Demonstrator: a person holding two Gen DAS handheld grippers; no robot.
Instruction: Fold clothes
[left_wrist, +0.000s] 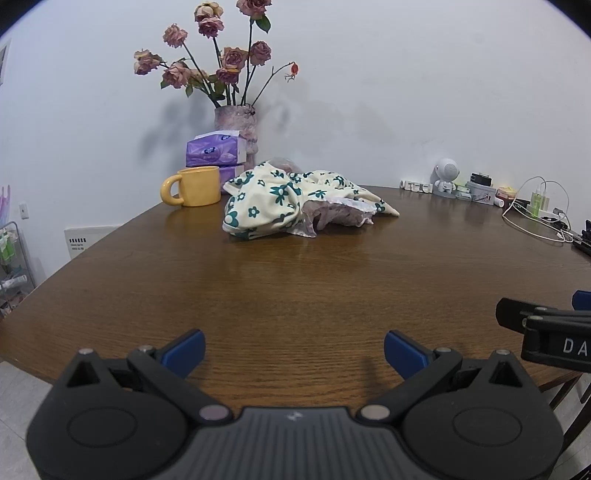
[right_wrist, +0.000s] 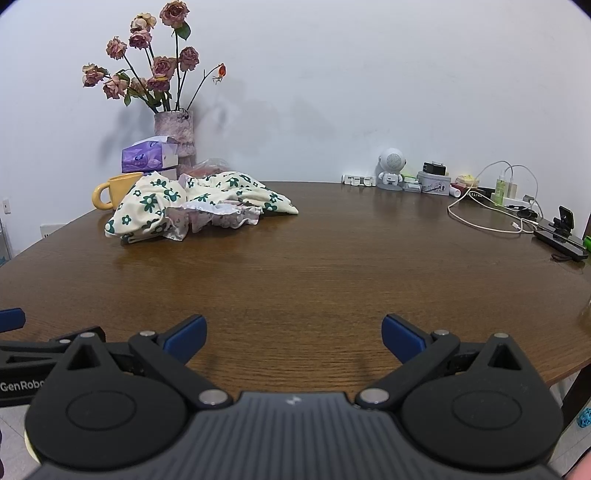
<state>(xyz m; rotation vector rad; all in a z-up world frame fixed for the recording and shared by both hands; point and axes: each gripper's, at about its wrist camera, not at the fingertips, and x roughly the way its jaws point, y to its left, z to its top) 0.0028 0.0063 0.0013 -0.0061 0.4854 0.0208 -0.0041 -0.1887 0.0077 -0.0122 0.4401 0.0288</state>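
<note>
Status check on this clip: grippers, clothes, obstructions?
Left gripper and right gripper open, empty. Floral garment crumpled, unfolded. Yellow mug beside it.

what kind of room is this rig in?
Likely a home dining or living room: a wooden table against a wall, with a vase of dried roses, a yellow mug and crumpled flowered clothes.

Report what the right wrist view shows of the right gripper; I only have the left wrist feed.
Observer: The right gripper is open, with its blue pads wide apart and nothing between them. It is low over the bare wooden table.
Operator: Check the table's far right edge. It is cut off for me.
Observer: A small black clip stand sits upright there, on a flat dark device.
</note>
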